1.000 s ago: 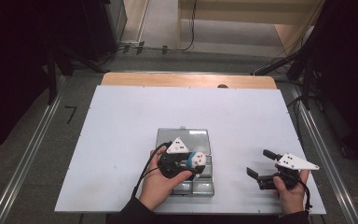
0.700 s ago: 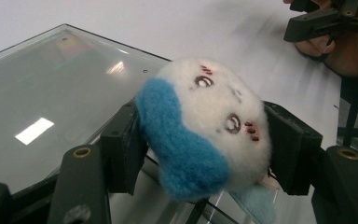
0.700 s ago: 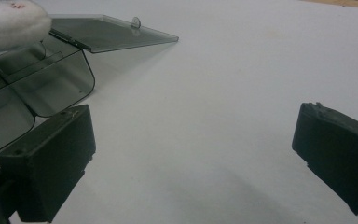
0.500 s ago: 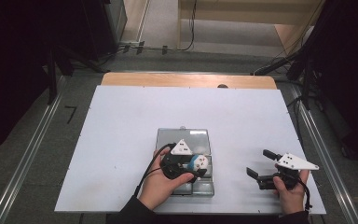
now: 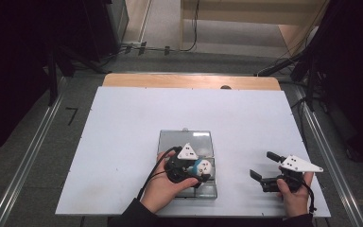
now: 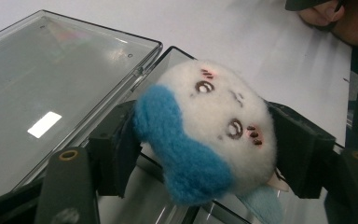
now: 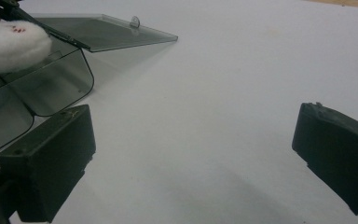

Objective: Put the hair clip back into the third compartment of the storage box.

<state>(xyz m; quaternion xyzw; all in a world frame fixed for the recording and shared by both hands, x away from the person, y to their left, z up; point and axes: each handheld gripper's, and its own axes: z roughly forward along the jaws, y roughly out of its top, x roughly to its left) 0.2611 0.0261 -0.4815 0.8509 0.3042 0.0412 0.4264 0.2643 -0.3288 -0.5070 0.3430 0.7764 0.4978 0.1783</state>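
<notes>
**Plush toy released over clear box**

Left gripper [image 6: 205, 154] hovers over the open clear box [image 5: 187, 142], jaws just opening, plush toy [image 6: 205, 135] loosely between them, directly above a compartment. Right gripper [image 5: 264, 170] rests spread apart on the table [image 5: 123, 123], well right.

Plush toy's [image 6: 205, 135] lower body cut off by left gripper view's edge

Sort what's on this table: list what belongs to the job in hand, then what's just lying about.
In the job:
- round white plush toy with a blue patch, between the left gripper fingers, whose jaws have just been opening
- clear plastic hinged box, lid open

Standing by:
- right gripper, open, holding nothing
- white table
- wooden board at the table's far edge
</notes>
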